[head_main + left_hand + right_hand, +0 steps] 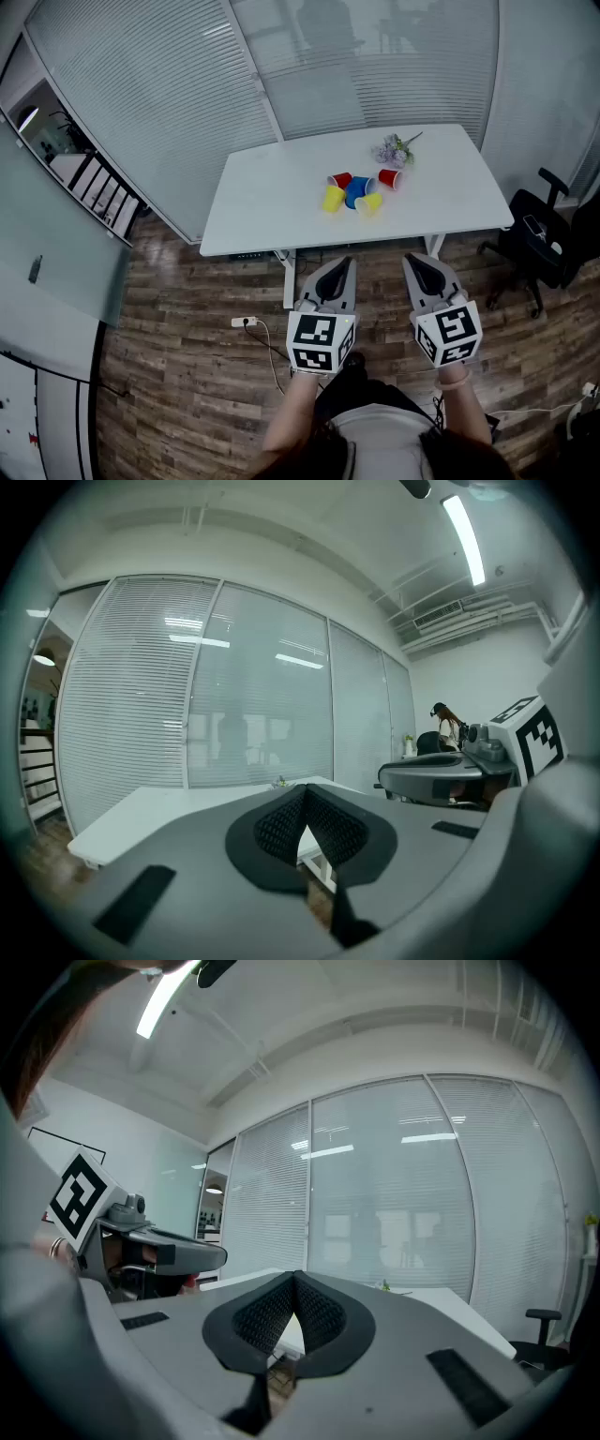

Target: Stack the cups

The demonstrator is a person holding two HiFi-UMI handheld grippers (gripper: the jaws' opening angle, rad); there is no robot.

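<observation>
Head view: 5 cups [357,191] sit in a tight cluster on the white surface [262,202], toward its far right part: 2 red, 2 yellow and 1 blue in the middle. They are too small to tell which stand and which lie tipped. A sprig of flowers [396,148] lies just behind them. The left hand-held gripper [343,264] and right hand-held gripper [414,262] hang side by side over the wooden floor [187,375], short of the surface's near edge and well apart from the cups. Both have their jaws together and carry nothing.

Left gripper view: its 2 black ribbed pads meet at the tips with nothing between them. The surface stretches out ahead, and the right hand-held gripper shows at the right edge.

Right gripper view: its pads are likewise pressed together and empty, with the surface beyond and the left hand-held gripper at the left.

The cups look like thin party cups, so probably very light, smooth and easy to crush or flick away. A gentle pinch on the wall near the rim, 1 jaw inside and 1 outside, seems the safest hold.
</observation>
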